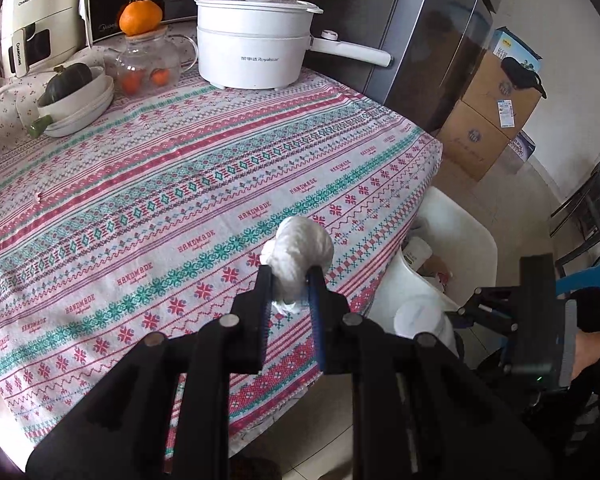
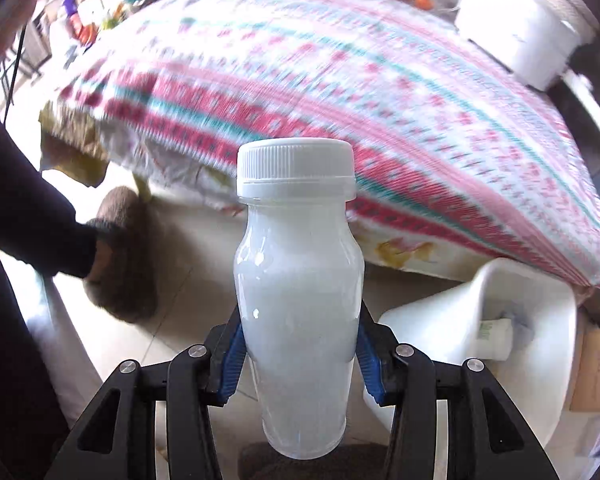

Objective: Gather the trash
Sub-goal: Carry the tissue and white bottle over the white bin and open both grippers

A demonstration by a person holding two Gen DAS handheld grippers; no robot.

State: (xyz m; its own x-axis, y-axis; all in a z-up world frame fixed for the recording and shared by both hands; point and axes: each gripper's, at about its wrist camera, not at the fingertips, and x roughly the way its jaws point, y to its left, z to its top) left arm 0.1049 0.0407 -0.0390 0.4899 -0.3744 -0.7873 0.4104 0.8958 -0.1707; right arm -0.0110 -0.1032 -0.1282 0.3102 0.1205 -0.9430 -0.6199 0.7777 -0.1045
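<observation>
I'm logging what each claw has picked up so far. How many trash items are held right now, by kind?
Crumpled white tissue, in the left claw: 1
Capped white plastic bottle, in the right claw: 1
Total: 2

"HANDMADE" on tablecloth [image 1: 204,168], "Royalstar" on pot [image 1: 256,52]

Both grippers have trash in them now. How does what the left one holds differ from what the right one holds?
The crumpled tissue in the left gripper is soft and shapeless; the bottle in the right gripper is rigid and smooth, with a ribbed white cap. The tissue is pinched narrow between the fingers; the bottle keeps them much wider. The tissue hangs over the tablecloth; the bottle over floor beside the white bin. Both are white and gripped.
</observation>
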